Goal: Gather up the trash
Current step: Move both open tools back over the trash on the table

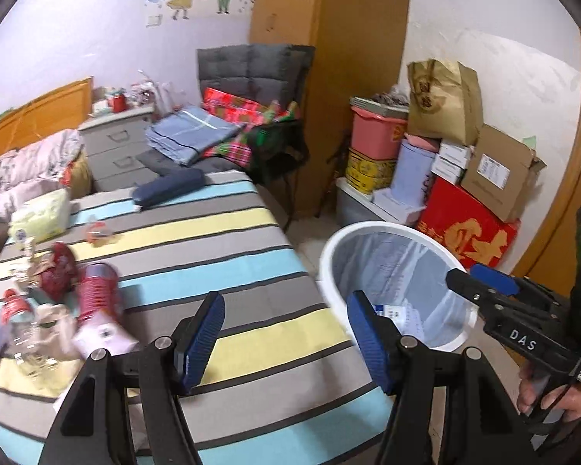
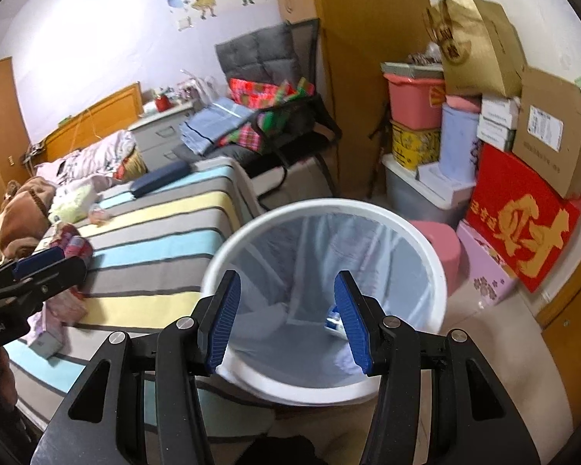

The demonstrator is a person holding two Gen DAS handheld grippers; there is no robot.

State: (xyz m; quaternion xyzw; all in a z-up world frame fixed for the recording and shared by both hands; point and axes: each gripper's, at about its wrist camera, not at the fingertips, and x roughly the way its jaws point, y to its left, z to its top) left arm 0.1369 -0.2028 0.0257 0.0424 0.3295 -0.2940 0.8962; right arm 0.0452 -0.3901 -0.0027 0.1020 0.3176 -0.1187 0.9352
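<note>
A white bin [image 1: 397, 286] with a clear liner stands on the floor beside the striped bed [image 1: 213, 271]; in the right wrist view the bin [image 2: 325, 298] fills the middle, with a blue-and-white packet [image 2: 335, 323] at its bottom. Trash lies at the bed's left: a red-striped wrapper [image 1: 97, 294], a dark red bag [image 1: 60, 271], a clear bottle with a red label [image 1: 19, 321], a small box [image 1: 104, 335]. My left gripper [image 1: 286, 339] is open and empty over the bed's edge. My right gripper [image 2: 290, 321] is open and empty over the bin, and shows in the left wrist view [image 1: 484, 279].
A green tissue pack [image 1: 40, 215], a small wrapper [image 1: 98, 232] and a navy case [image 1: 168, 188] lie further up the bed. A chair with folded cloth [image 1: 228, 124] stands behind. Stacked boxes and tubs [image 1: 445, 170] line the right wall.
</note>
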